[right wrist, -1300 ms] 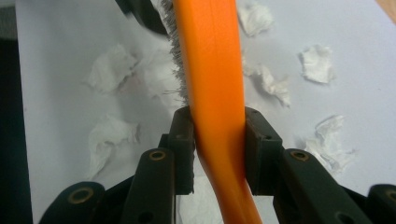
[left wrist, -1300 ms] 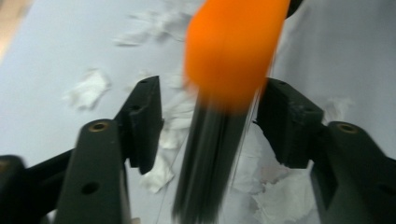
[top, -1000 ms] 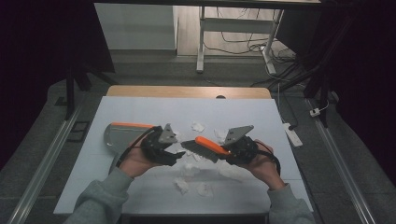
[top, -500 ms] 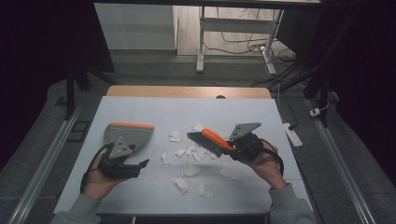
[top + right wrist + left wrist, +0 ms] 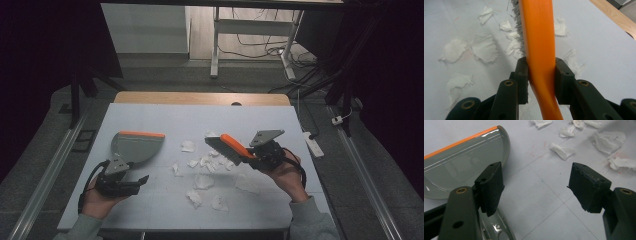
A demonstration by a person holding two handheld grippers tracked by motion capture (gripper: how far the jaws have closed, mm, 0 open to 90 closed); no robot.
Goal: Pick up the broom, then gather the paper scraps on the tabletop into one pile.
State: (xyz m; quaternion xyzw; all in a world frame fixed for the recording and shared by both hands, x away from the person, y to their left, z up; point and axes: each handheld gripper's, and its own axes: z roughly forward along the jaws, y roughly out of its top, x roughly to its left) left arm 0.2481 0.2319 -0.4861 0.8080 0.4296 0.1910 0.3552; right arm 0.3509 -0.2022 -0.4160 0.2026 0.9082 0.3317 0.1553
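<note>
A grey dustpan (image 5: pixel 136 145) with an orange lip lies on the white table (image 5: pixel 150 115) at the left. Its handle end reaches under my left gripper (image 5: pixel 142 181), which hovers just in front of it, open and empty. In the left gripper view the dustpan (image 5: pixel 461 162) sits beyond the left jaw of the left gripper (image 5: pixel 536 185). My right gripper (image 5: pixel 250 156) is shut on the orange handle of a brush (image 5: pixel 227 146), whose bristles point left over torn paper scraps (image 5: pixel 202 182). In the right gripper view the right gripper (image 5: pixel 540 67) clamps the brush (image 5: pixel 537 30) handle above the scraps (image 5: pixel 484 47).
Paper scraps (image 5: pixel 610 141) are scattered over the table's middle and front. A wooden strip (image 5: pixel 200 98) runs along the table's far edge. A white power strip (image 5: pixel 312 145) lies on the floor at the right, with metal rails on both sides.
My left hand has moved from the middle, next to the brush, to the left and down beside the dustpan. The right hand with the brush has barely shifted.
</note>
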